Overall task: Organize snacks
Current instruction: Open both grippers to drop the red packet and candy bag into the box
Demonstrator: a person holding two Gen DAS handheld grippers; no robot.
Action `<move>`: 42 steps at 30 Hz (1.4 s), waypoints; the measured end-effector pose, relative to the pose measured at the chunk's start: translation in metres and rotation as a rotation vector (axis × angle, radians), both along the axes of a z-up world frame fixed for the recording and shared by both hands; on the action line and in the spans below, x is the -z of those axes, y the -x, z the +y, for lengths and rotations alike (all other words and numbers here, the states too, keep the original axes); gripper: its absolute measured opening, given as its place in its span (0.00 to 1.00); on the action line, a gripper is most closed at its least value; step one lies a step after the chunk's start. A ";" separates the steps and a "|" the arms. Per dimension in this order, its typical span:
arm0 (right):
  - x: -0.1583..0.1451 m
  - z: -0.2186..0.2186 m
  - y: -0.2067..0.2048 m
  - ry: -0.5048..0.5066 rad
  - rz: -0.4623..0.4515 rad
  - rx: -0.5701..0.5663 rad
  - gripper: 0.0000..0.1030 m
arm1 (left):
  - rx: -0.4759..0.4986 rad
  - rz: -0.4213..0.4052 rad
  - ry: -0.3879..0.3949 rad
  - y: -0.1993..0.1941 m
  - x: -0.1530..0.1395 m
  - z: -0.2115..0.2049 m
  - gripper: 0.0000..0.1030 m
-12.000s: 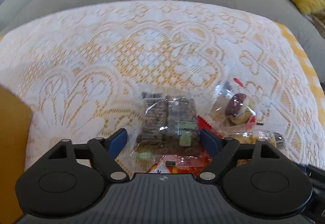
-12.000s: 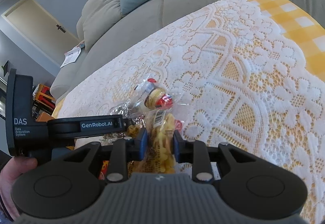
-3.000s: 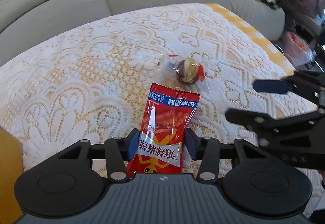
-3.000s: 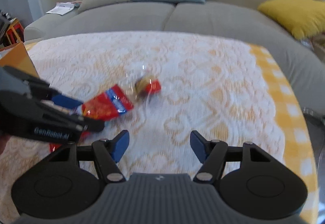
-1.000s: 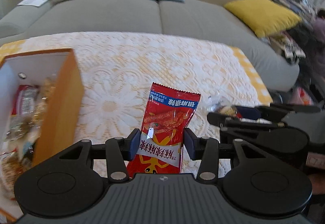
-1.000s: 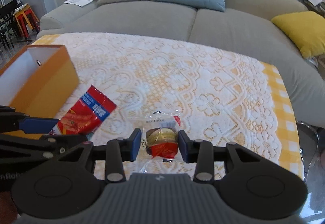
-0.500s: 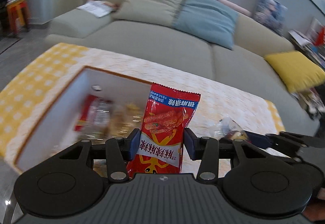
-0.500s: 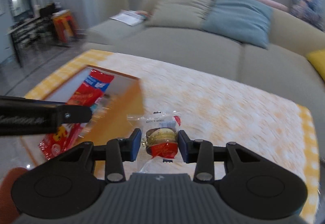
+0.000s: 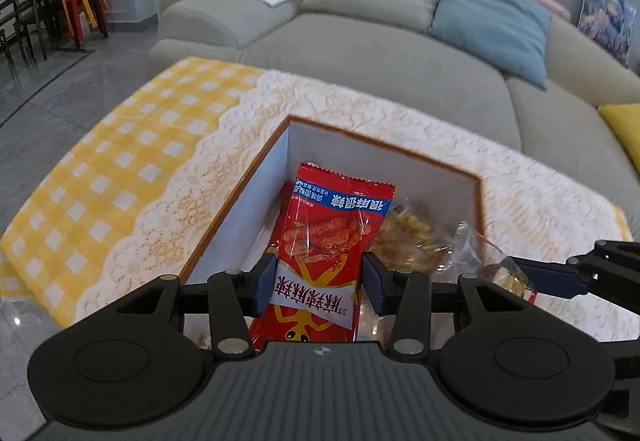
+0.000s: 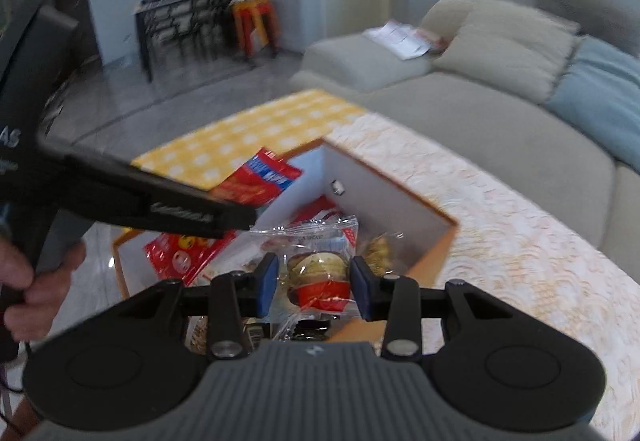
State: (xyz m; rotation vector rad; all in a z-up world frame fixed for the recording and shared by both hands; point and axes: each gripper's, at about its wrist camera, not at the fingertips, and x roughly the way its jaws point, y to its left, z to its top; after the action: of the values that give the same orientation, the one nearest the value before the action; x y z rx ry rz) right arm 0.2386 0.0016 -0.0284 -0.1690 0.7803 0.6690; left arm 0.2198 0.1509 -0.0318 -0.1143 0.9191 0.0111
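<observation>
The left gripper [image 9: 319, 283] jaws clamp a glossy red foil packet [image 9: 330, 241]. The right gripper [image 10: 313, 288] jaws pinch a crinkly clear-wrapped round cake [image 10: 320, 275]. Beyond both gapes an orange, white-lined box [image 9: 256, 209].

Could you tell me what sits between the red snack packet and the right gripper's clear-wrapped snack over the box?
In the left wrist view, a yellowish snack bag inside the orange box lies between the red packet and the clear-wrapped snack.
</observation>
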 end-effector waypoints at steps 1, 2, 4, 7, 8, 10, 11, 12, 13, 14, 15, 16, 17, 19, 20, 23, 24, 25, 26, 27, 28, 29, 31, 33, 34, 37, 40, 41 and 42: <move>0.005 0.003 -0.005 0.010 0.010 -0.008 0.37 | 0.001 0.009 -0.004 -0.004 0.004 0.001 0.51; 0.009 0.008 -0.012 0.023 0.021 -0.016 0.37 | 0.007 0.019 -0.014 -0.008 0.009 0.002 0.51; 0.018 0.017 -0.020 0.050 0.038 -0.030 0.37 | 0.014 0.044 -0.047 -0.014 0.017 0.002 0.51; 0.027 0.023 -0.037 0.087 0.047 -0.044 0.37 | 0.032 0.073 -0.083 -0.025 0.027 0.002 0.51; 0.029 0.025 -0.041 0.096 0.045 -0.040 0.37 | 0.039 0.078 -0.083 -0.028 0.030 0.003 0.51; 0.033 0.026 -0.053 0.111 0.041 -0.019 0.37 | 0.047 0.091 -0.080 -0.036 0.035 0.005 0.51; 0.034 0.026 -0.059 0.115 0.042 -0.014 0.37 | 0.046 0.106 -0.084 -0.040 0.038 0.005 0.51; 0.036 0.028 -0.065 0.117 0.046 -0.013 0.37 | 0.047 0.120 -0.090 -0.043 0.042 0.005 0.51; 0.037 0.029 -0.070 0.118 0.049 -0.014 0.37 | 0.044 0.133 -0.097 -0.046 0.045 0.005 0.51; 0.039 0.030 -0.073 0.118 0.049 -0.019 0.37 | 0.040 0.146 -0.106 -0.048 0.048 0.005 0.51; 0.040 0.032 -0.076 0.119 0.047 -0.024 0.37 | 0.037 0.160 -0.121 -0.049 0.051 0.005 0.52; 0.041 0.034 -0.078 0.122 0.045 -0.026 0.37 | 0.034 0.171 -0.133 -0.052 0.055 0.005 0.52; 0.043 0.035 -0.080 0.124 0.044 -0.027 0.37 | 0.029 0.177 -0.151 -0.053 0.057 0.004 0.53; 0.045 0.035 -0.083 0.121 0.049 -0.024 0.37 | 0.043 0.164 -0.187 -0.053 0.057 0.001 0.55; 0.047 0.037 -0.086 0.121 0.055 -0.022 0.37 | 0.052 0.163 -0.181 -0.053 0.057 0.001 0.59; 0.051 0.041 -0.089 0.119 0.073 -0.033 0.37 | 0.050 0.154 -0.163 -0.051 0.055 0.002 0.64; 0.052 0.040 -0.088 0.116 0.078 -0.037 0.37 | 0.039 0.146 -0.162 -0.051 0.054 0.003 0.65; 0.053 0.040 -0.087 0.112 0.084 -0.037 0.37 | 0.024 0.136 -0.157 -0.050 0.052 0.005 0.65; 0.054 0.041 -0.088 0.112 0.086 -0.038 0.37 | 0.008 0.129 -0.150 -0.048 0.050 0.007 0.65; 0.054 0.041 -0.088 0.115 0.083 -0.039 0.37 | -0.007 0.124 -0.140 -0.046 0.048 0.009 0.65; 0.054 0.042 -0.089 0.123 0.072 -0.039 0.37 | -0.016 0.121 -0.131 -0.047 0.046 0.011 0.65; 0.054 0.044 -0.090 0.130 0.062 -0.037 0.37 | -0.020 0.119 -0.123 -0.047 0.045 0.012 0.66; 0.055 0.047 -0.095 0.140 0.047 -0.025 0.37 | -0.020 0.112 -0.118 -0.044 0.041 0.011 0.66; 0.056 0.049 -0.100 0.157 0.045 -0.013 0.37 | -0.014 0.107 -0.126 -0.042 0.038 0.009 0.66; 0.057 0.050 -0.101 0.166 0.047 -0.013 0.37 | -0.013 0.107 -0.129 -0.041 0.037 0.009 0.66; 0.058 0.052 -0.101 0.184 0.054 -0.023 0.38 | -0.019 0.107 -0.124 -0.038 0.035 0.008 0.66; 0.056 0.049 -0.097 0.190 0.054 -0.016 0.39 | -0.032 0.106 -0.116 -0.033 0.031 0.006 0.66; 0.054 0.048 -0.095 0.189 0.055 -0.013 0.40 | -0.036 0.102 -0.112 -0.030 0.028 0.005 0.66; 0.051 0.046 -0.093 0.184 0.052 -0.007 0.41 | -0.038 0.097 -0.109 -0.027 0.026 0.003 0.65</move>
State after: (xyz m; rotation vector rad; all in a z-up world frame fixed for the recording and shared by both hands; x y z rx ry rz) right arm 0.3316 0.0472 -0.0791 -0.3233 0.8919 0.6101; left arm 0.2471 0.1544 -0.0577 -0.0301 1.0108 0.1031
